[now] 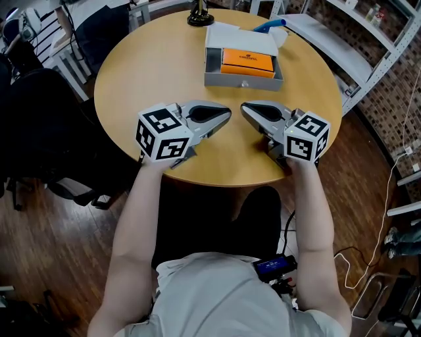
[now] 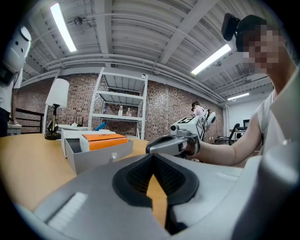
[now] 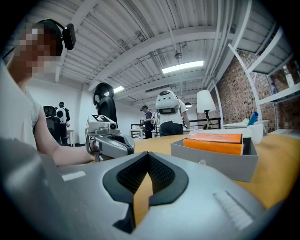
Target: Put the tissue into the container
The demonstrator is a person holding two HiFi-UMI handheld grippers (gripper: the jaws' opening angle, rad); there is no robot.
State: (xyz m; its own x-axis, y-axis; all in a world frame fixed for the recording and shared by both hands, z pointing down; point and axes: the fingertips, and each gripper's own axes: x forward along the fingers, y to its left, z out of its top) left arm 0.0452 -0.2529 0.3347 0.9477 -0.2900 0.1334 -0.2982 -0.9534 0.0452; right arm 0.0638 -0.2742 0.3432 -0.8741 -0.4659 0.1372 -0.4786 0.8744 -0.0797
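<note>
An orange tissue pack [image 1: 247,63] lies inside the grey open container [image 1: 243,82] at the far side of the round wooden table [image 1: 131,79]. My left gripper [image 1: 227,116] and right gripper [image 1: 243,108] rest near the table's front edge, tips pointing at each other, both shut and empty. In the left gripper view the shut jaw tips [image 2: 152,156] face the right gripper [image 2: 161,145], with the container [image 2: 101,157] and pack [image 2: 104,140] to the left. The right gripper view shows its shut tips [image 3: 147,154], the left gripper [image 3: 117,145], the container [image 3: 220,164] and the pack [image 3: 213,140].
A white box part [image 1: 227,34] stands behind the container, with a blue item [image 1: 270,25] beside it. A black lamp base [image 1: 200,18] sits at the table's far edge. White shelving [image 1: 355,59] stands to the right, chairs [image 1: 39,39] to the left.
</note>
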